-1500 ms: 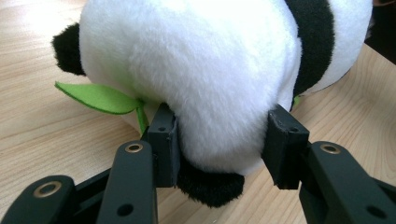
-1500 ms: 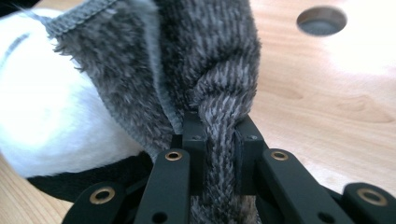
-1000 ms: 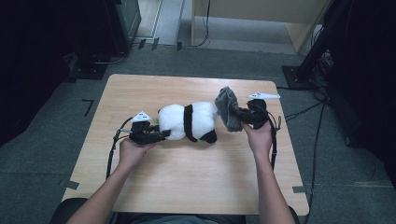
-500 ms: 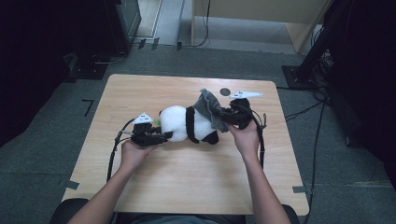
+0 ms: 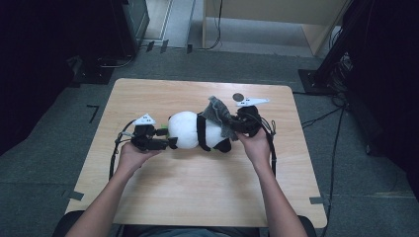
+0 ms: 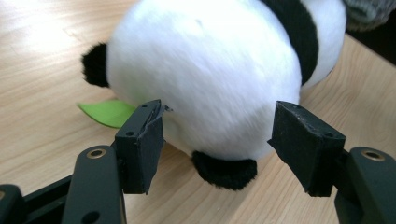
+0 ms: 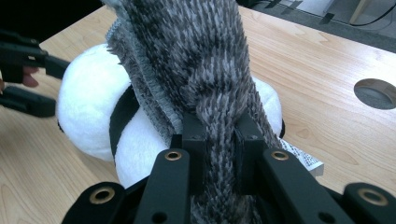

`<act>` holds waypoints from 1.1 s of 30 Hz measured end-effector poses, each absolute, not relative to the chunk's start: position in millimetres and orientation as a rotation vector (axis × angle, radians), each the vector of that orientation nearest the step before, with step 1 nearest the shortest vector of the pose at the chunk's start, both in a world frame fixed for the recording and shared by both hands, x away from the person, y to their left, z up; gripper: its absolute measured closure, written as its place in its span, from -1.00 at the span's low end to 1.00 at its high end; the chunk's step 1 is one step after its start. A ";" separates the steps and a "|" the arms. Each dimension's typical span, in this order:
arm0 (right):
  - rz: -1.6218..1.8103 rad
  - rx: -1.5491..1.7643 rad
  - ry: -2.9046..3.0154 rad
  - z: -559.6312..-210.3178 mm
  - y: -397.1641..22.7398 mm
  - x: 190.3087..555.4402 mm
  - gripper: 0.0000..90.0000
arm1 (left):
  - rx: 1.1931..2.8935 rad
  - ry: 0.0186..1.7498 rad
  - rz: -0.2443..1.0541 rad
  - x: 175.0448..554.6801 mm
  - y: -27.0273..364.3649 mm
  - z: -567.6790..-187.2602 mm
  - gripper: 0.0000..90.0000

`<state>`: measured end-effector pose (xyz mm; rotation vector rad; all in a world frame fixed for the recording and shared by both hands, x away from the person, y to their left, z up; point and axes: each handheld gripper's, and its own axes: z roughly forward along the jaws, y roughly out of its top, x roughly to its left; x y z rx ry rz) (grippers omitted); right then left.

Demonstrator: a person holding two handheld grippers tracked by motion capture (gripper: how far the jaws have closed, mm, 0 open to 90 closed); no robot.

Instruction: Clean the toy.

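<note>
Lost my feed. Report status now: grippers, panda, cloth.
Left gripper jaws just opened, panda rump between, unpinched. Right gripper shut on grey cloth, draped over panda. Nothing in the way.

— How did the left hand-held gripper (image 5: pixel 170 142) stand?
— Low over the surface (image 5: pixel 197 197), held level in the left hand (image 5: pixel 133 155), its jaws just opened and standing apart, the pads (image 6: pixel 140 144) pressing on nothing.
— And the right hand-held gripper (image 5: pixel 232 123)?
— Gripped by the right hand (image 5: pixel 257 143), jaws clamped tight on grey fabric (image 7: pixel 205 70). Both forearms reached forward.
</note>
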<state>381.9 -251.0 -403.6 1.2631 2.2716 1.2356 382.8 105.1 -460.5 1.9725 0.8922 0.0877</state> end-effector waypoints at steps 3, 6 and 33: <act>1.237 1.267 2.276 -403.7 -251.6 382.8 0.78 | 1.976 0.878 0.098 390.4 108.2 -456.9 -0.23; 1.233 1.262 2.290 -403.0 -252.2 384.0 0.77 | 1.969 0.870 0.098 399.0 110.9 -452.9 -0.22; 1.333 1.228 2.434 -410.4 -263.2 396.0 0.77 | 1.953 0.779 0.003 446.4 106.5 -468.3 -0.54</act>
